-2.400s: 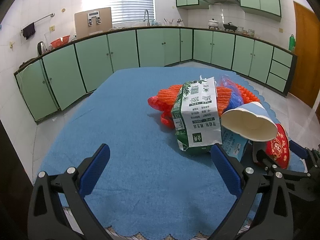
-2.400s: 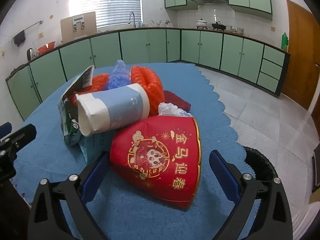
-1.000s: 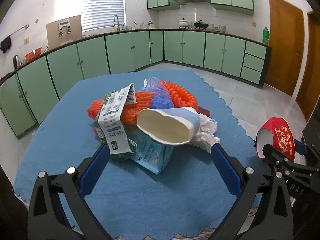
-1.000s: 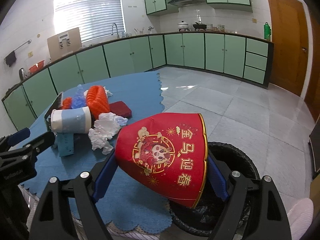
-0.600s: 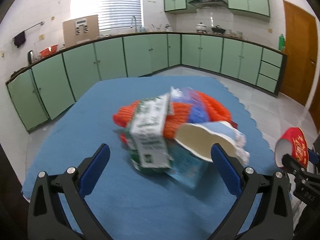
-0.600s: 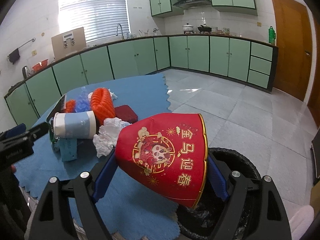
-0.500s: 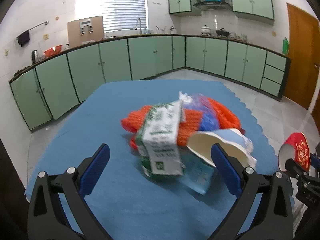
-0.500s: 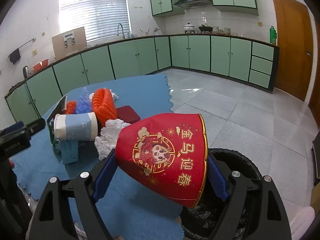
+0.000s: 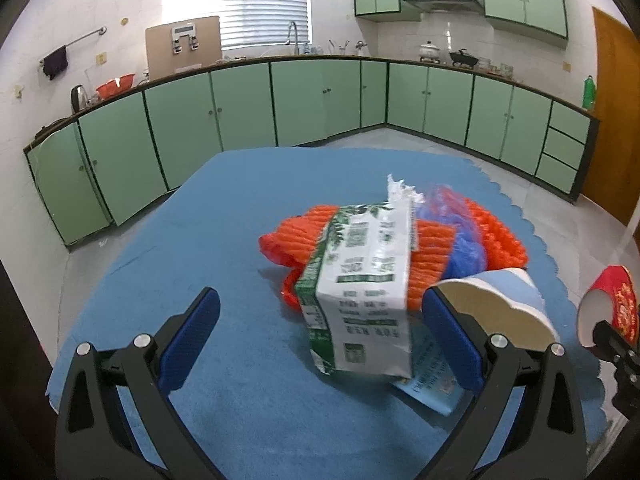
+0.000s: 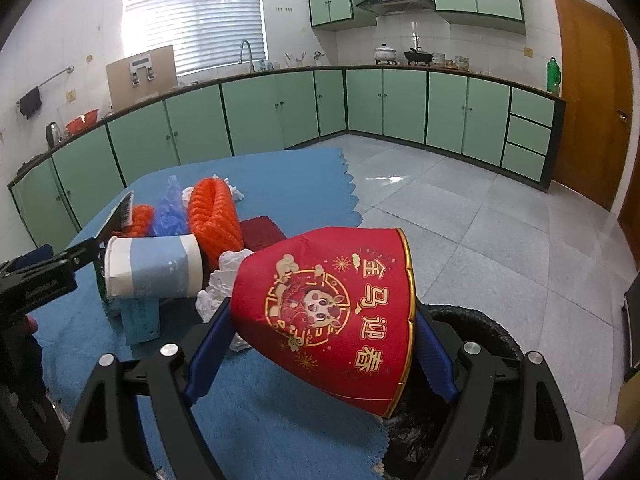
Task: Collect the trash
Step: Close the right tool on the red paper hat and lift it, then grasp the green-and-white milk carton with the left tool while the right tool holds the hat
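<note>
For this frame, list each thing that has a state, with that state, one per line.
Right tongs: shut on the red paper cup.
Red paper cup: held on its side, partly over the bin.
Left tongs: open, empty.
Trash bin: open, black liner inside.
Blue paper cup: lying on its side on the pile.
Green-and-white carton: torn open at the top.
Orange netting: bunched.

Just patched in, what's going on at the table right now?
A person with two handheld grippers is clearing trash from a blue-covered table. The right gripper is clamped on a red paper cup, held above a black bin beside the table. The left gripper is open and empty, facing the remaining pile: a green-and-white carton, orange netting and a blue-banded paper cup.
</note>
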A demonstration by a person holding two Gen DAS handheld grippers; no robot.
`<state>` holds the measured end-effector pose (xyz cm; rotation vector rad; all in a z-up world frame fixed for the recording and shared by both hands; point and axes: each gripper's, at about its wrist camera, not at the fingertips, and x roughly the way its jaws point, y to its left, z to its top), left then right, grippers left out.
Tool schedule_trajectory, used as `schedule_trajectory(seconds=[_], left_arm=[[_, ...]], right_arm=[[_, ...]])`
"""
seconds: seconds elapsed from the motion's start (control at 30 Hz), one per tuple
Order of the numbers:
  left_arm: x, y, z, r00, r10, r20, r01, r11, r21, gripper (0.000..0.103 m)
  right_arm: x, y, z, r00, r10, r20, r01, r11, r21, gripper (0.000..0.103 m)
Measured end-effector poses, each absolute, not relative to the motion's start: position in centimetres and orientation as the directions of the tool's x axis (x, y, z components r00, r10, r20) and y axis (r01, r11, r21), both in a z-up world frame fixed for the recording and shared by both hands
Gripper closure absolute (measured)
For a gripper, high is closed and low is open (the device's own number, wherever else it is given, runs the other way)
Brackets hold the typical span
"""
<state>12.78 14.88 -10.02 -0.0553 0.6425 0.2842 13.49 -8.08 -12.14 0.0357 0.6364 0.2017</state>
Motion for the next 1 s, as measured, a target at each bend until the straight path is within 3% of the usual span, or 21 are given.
schedule_trajectory(seconds=[0.5, 0.7, 1.0], left_arm=[[12.3, 17.6, -10.0, 0.775, 0.241, -0.584, -0.314, 0.949, -0.025, 0.007], [12.2, 17.7, -10.5, 0.778, 0.191, -0.598, -0.285, 0.956, -0.065, 0.020], [12.4, 17.1, -11.6, 0.800, 0.052, -0.598, -0.182, 0.971, -0.158, 0.064]], right_arm=[[14.1, -7.8, -12.4, 0.776, 0.197, -0.600, -0.181, 0.980, 0.087, 0.021], [14.1, -7.8, -12.5, 0.775, 0.199, -0.600, -0.184, 0.979, 0.087, 0.021], [14.2, -7.9, -12.5, 0.773, 0.200, -0.602, -0.186, 0.979, 0.086, 0.021]])
